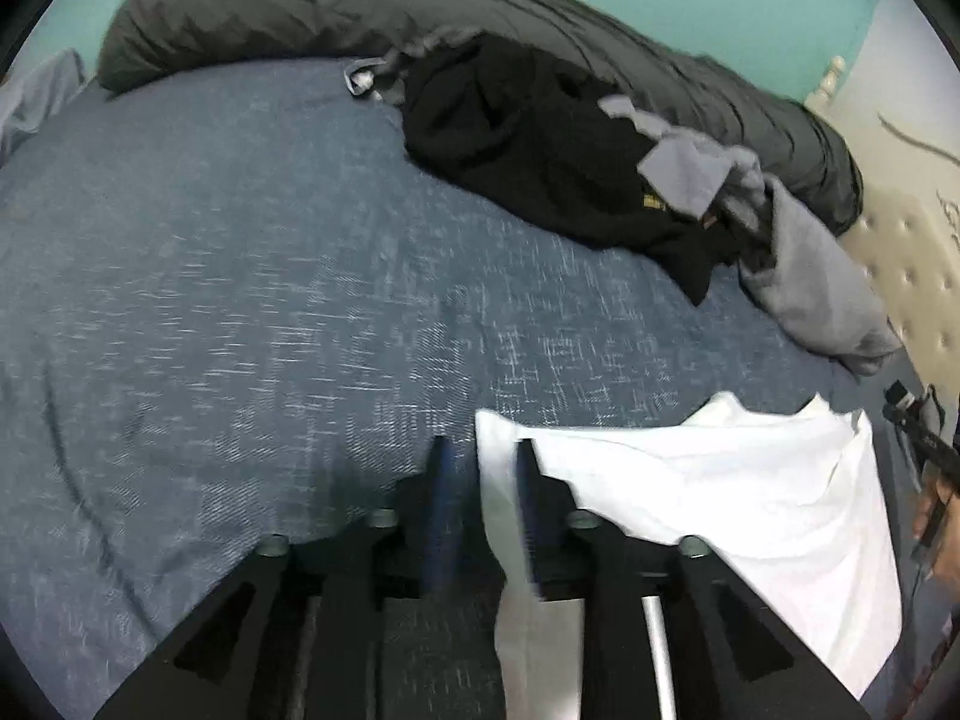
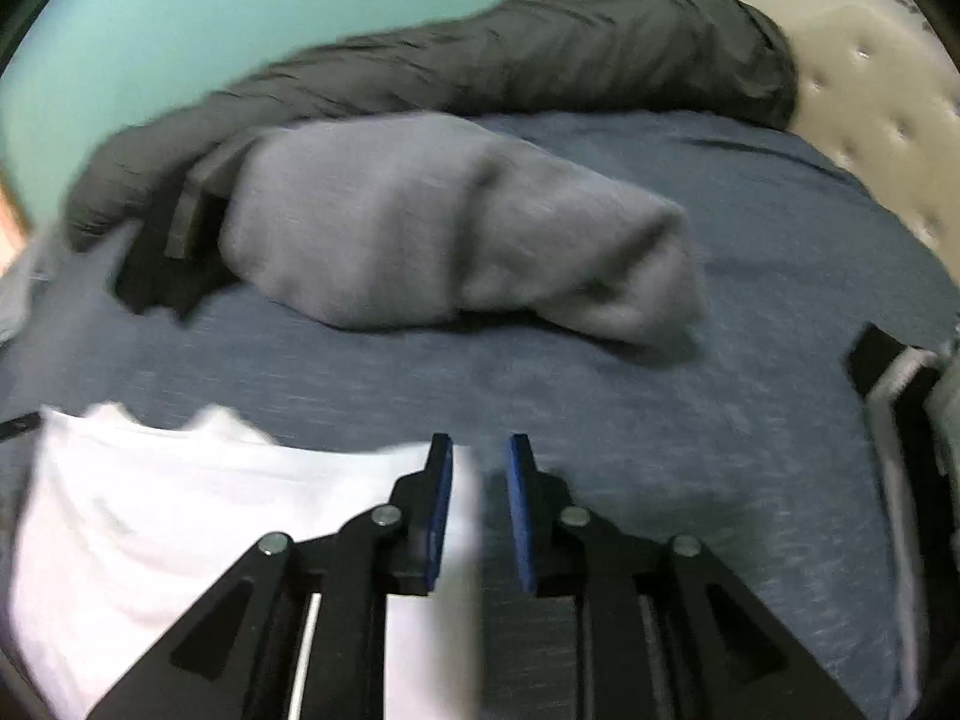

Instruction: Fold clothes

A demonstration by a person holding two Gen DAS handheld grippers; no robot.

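I see a smooth white cotton-like cloth (image 1: 750, 480) on the bed's (image 1: 270, 300) coarse, matt blue weave, beside matt black plastic tools

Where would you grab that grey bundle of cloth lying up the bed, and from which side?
Probably at the rounded near-right end of the grey garment, coming from the open blue bedspread in front. That end bulges free, giving the fingers a fold to pinch. Its far-left end crowds black clothing and the dark duvet.

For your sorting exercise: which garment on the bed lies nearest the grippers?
The white garment, flat at the bed's near edge; the black garment and grey garment lie heaped farther back.
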